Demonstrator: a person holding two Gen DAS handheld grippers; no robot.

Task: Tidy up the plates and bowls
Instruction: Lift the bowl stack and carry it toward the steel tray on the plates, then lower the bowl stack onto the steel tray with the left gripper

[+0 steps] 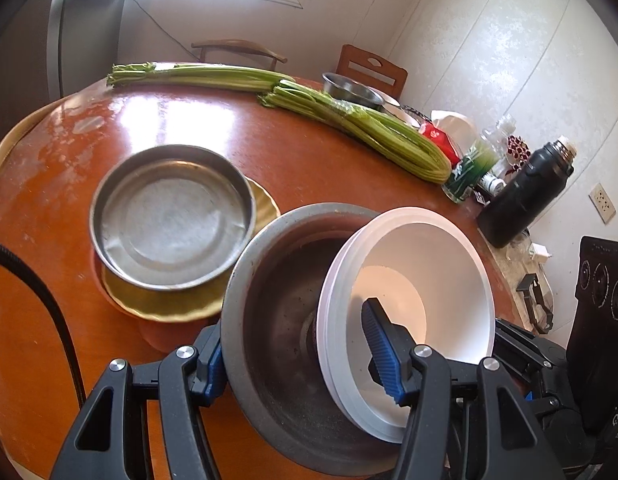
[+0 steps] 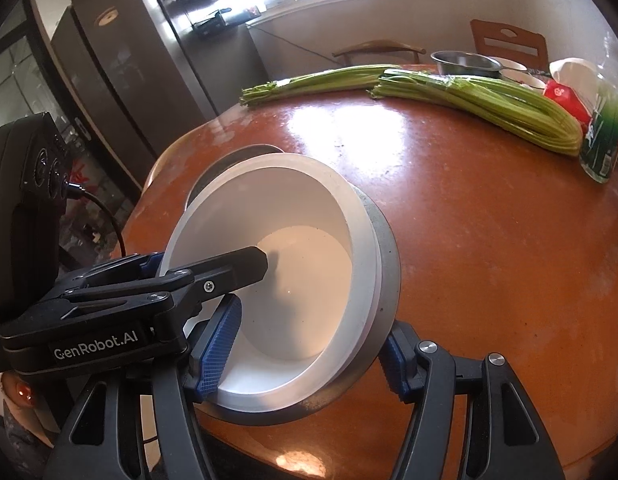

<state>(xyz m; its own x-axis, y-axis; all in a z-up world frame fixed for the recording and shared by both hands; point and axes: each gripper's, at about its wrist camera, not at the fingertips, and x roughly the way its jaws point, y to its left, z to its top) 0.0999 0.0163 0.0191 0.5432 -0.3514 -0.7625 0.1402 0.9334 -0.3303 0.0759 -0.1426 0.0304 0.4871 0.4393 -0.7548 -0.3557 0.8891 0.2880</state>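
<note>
both grippers [image 1: 299, 360] [image 2: 309, 350] clamp bowls — white bowl [image 1: 421, 272] nested (tilted) | metal bowl [image 1: 277, 292]

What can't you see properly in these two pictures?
- Left wrist view: the bottom of the metal bowl, hidden by the white bowls.
- Left wrist view: most of the gold plate, covered by the metal pan.
- Right wrist view: the bottle's label, too blurred to read.

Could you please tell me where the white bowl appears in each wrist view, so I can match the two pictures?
Left wrist view: the white bowl sits lower right, tilted inside a grey metal bowl.
Right wrist view: it sits centre-left.
Shared landmark: the celery on the table's far side, top right in the right wrist view.
</note>
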